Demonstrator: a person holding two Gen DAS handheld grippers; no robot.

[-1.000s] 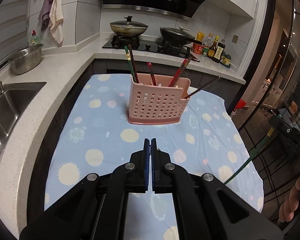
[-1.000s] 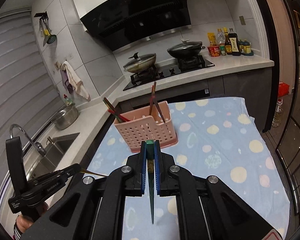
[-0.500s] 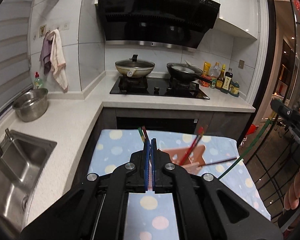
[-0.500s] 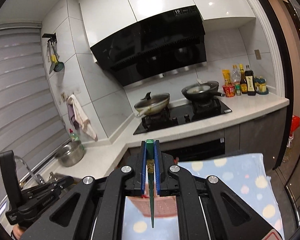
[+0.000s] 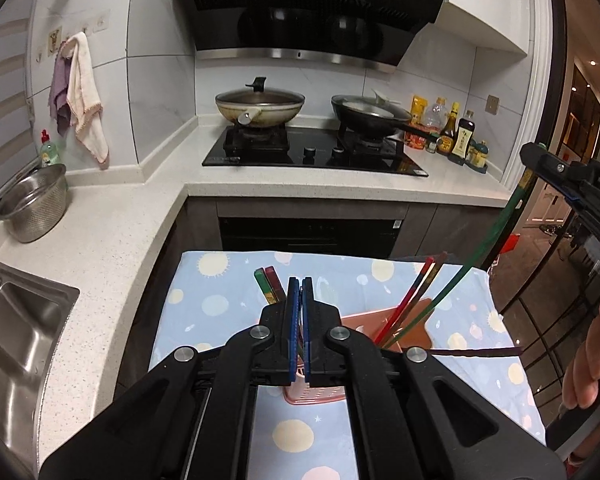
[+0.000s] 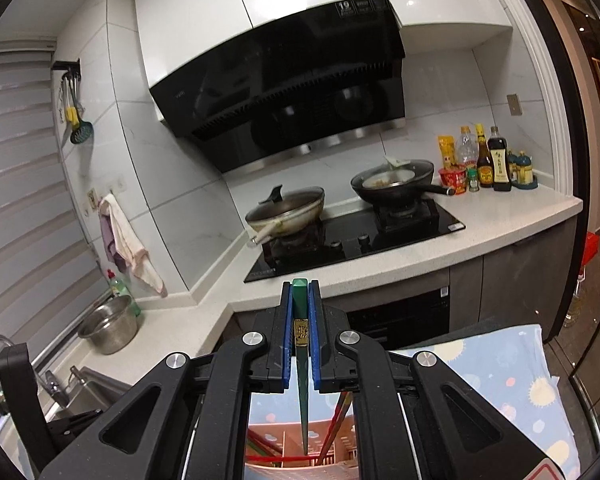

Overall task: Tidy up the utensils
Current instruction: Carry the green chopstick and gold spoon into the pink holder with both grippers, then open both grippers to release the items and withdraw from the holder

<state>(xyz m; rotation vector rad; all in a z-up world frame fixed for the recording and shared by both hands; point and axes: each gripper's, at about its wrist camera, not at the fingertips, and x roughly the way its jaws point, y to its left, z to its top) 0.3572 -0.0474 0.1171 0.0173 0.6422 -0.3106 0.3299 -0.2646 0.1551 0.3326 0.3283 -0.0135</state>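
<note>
A pink perforated utensil holder (image 5: 404,330) stands on the dotted blue cloth (image 5: 204,300), mostly hidden behind my left gripper (image 5: 300,292), which is shut and empty above it. Red, green and dark chopsticks (image 5: 410,300) stick out of the holder. My right gripper (image 6: 300,292) is shut on a green chopstick (image 6: 300,360) that points down, its tip inside the holder (image 6: 300,444). In the left wrist view that green chopstick (image 5: 488,244) slants from the right gripper (image 5: 540,160) down into the holder.
A stove with a lidded pan (image 5: 260,106) and a black wok (image 5: 368,114) is at the back. Sauce bottles (image 5: 456,136) stand on the counter at the right. A steel colander (image 5: 32,204) and sink (image 5: 16,328) are at the left.
Both grippers have risen and come over the holder, so the cameras look at the stove wall. The green chopstick's tip has gone down into the holder.
</note>
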